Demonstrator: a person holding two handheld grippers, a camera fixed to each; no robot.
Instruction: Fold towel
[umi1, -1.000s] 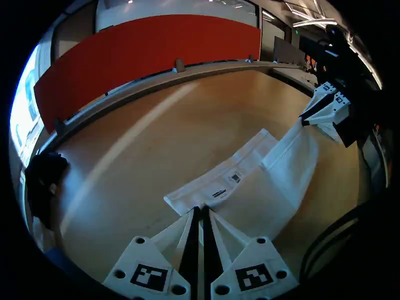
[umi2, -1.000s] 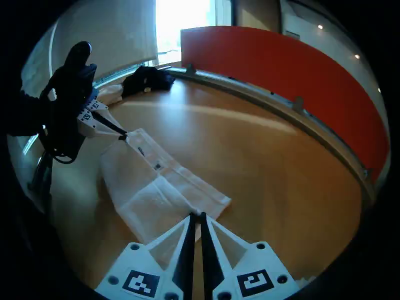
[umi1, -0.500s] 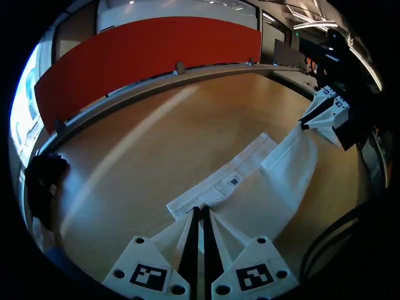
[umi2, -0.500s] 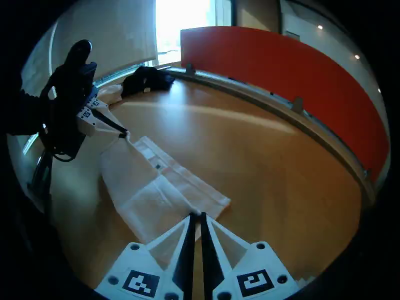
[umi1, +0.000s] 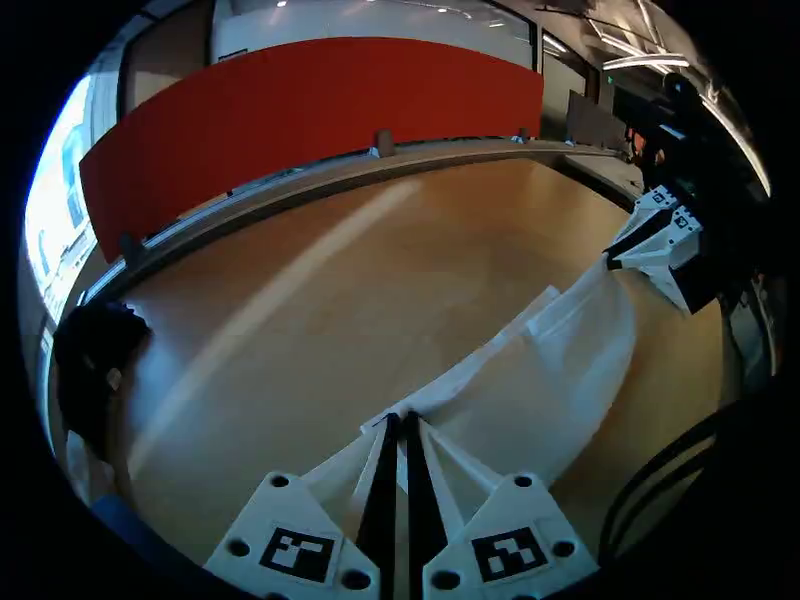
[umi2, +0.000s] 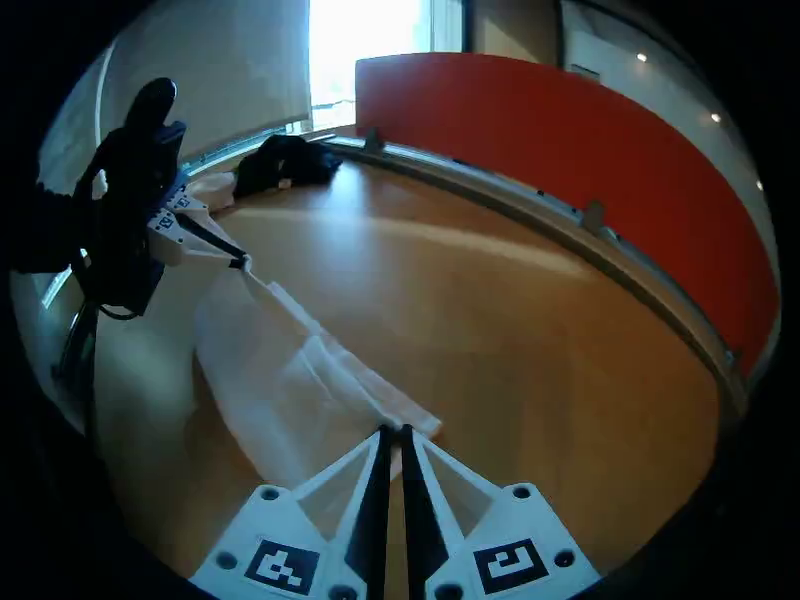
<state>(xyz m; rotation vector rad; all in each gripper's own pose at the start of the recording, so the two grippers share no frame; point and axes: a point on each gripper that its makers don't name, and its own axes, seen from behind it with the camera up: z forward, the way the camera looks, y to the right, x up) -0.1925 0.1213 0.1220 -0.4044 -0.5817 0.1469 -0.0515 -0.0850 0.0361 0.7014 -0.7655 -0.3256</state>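
Surface of smooth tan wood (umi1: 300, 290) carries the thin white cloth towel (umi1: 545, 375), its long axis stretched from left gripper (umi1: 397, 418) to right gripper (umi2: 392, 430). Each clamps one end corner, jaws closed narrow on the fabric. The held edge seems lifted, equally near both.

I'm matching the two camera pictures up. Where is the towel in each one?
Left gripper view: the towel runs from bottom centre up to the right.
Right gripper view: the towel runs from bottom centre up to the left.
Shared landmark: the red partition along the far side.
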